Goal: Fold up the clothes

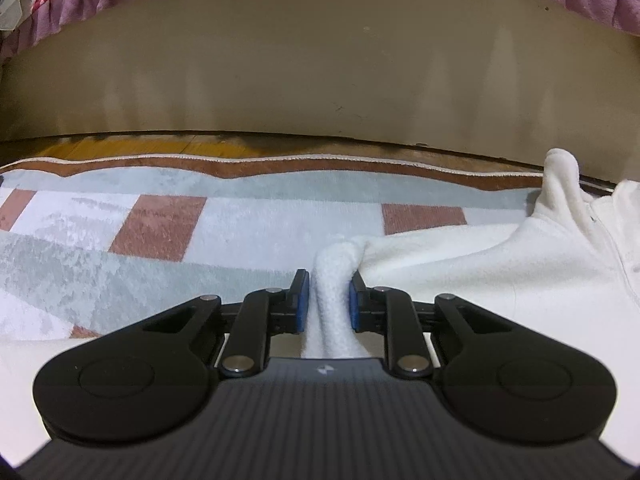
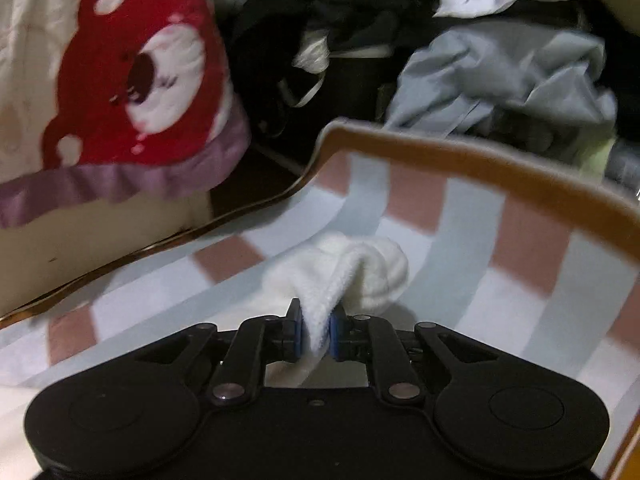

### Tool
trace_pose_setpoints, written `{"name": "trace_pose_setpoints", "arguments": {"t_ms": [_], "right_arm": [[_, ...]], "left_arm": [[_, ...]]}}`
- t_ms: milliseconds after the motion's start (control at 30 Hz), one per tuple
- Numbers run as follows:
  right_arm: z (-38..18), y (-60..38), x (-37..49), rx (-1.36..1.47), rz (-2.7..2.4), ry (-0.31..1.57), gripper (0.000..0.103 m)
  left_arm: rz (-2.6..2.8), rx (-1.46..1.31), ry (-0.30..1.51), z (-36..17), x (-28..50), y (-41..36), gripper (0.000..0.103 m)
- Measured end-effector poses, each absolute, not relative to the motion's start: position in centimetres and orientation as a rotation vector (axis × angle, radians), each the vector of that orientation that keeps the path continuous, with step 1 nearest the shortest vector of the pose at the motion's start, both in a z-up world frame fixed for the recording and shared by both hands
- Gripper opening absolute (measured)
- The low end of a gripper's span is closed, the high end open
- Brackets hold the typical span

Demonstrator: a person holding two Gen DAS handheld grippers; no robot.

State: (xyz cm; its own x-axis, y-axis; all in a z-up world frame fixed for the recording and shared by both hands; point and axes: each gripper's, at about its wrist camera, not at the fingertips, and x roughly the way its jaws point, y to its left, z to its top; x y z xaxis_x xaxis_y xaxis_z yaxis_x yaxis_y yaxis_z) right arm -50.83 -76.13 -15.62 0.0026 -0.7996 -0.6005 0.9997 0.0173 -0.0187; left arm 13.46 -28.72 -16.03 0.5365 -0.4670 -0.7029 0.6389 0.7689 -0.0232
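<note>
— What's the left claw (image 1: pixel 329 300) doing?

— It's pinching a ridge of the white fleece (image 1: pixel 460 264). The cloth is standing up between the two blue pads (image 1: pixel 303 304) and running back under the claw's body, so the jaws are closed on it.

— And the rest of the garment?

— It's lying to the right of that claw, spreading over the rug (image 1: pixel 160 216). One part is poking upward at the far right, near the rug's brown edge. Beyond the rug a strip of wood floor (image 1: pixel 132 147) is showing, then a beige bed base (image 1: pixel 320 72) with a purple ruffle (image 1: pixel 60 12) hanging over it.

— The right claw (image 2: pixel 316 330)?

— The same: it's gripping a fold of the fleece (image 2: pixel 344 268) too. The fabric is wedged between its pads, and a bunched lump of it is sitting just ahead of the fingertips, over the checked rug (image 2: pixel 500 248).

— What's behind it?

— A quilt (image 2: pixel 132 76) with a red bear shape is hanging at the left. A heap of clothes (image 2: pixel 500 76), dark and pale blue, is piling up past the rug's far edge. That view is blurring, so finer detail I can't make out.
</note>
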Motion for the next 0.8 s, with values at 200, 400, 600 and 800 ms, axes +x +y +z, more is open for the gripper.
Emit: {"name": "trace_pose_setpoints", "arguments": {"t_ms": [200, 400, 600, 800], "right_arm": [[-17.8, -76.8, -54.2, 0.556, -1.556, 0.656, 0.014], [-17.7, -75.4, -54.8, 0.506, -1.755, 0.691, 0.050], [-14.7, -74.0, -51.7, 0.516, -1.548, 0.599, 0.051], [-12.6, -69.0, -41.3, 0.603, -1.057, 0.547, 0.051]], "left_arm": [[-0.650, 0.239, 0.749, -15.5, 13.2, -28.3, 0.042], [-0.668, 0.164, 0.714, -12.2, 11.0, -25.1, 0.056], [-0.676, 0.131, 0.697, -9.3, 7.1, -22.1, 0.060], [-0.709, 0.156, 0.735, -8.2, 2.6, -19.8, 0.059]]}}
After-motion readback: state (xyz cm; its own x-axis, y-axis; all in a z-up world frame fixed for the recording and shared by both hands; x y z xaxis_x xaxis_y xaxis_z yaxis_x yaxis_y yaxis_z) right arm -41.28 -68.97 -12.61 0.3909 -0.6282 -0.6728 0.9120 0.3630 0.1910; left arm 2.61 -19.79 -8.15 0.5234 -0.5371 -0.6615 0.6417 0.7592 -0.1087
